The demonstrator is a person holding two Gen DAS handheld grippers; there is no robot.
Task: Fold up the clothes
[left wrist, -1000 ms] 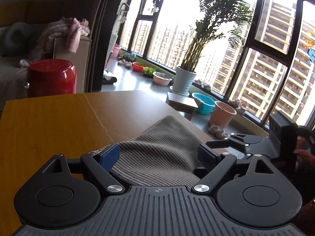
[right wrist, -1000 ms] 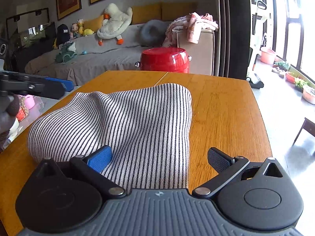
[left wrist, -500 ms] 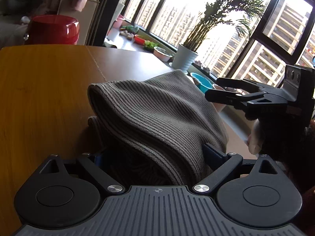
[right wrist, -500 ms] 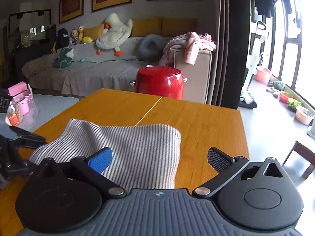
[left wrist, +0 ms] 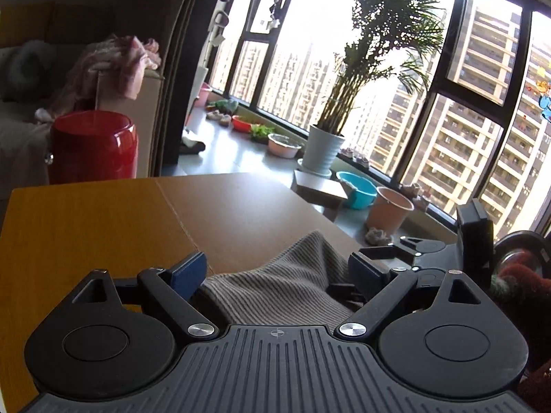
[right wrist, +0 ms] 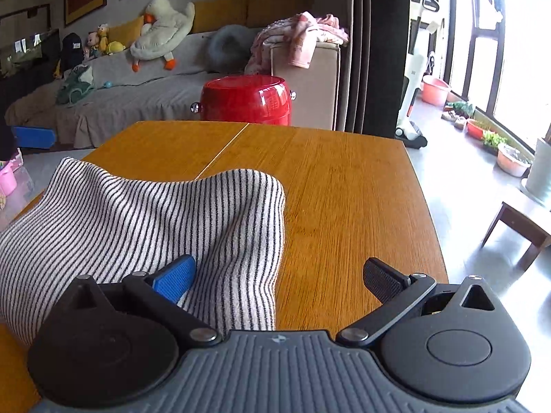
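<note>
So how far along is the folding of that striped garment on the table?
Partly done, at a guess. The black-and-white striped knit garment already lies doubled over in a thick bundle on the orange wooden table. Both the left claw and the right claw are open with cloth between their fingers, gripping nothing. Left: flatten the humped bundle, perhaps fold again.

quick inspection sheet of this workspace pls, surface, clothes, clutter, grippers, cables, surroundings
surface: wooden table, centre seam.
job's things: striped cloth bunched on the table.
clutter: nothing seen on the table besides the cloth.
grippers: left hand-held gripper open, cloth between its fingers, jaws just closing a little; right hand-held gripper open, its left pad over the cloth.
cables: nothing seen.
surroundings: red stool, sofa with a plush duck, potted palm by the window.
</note>
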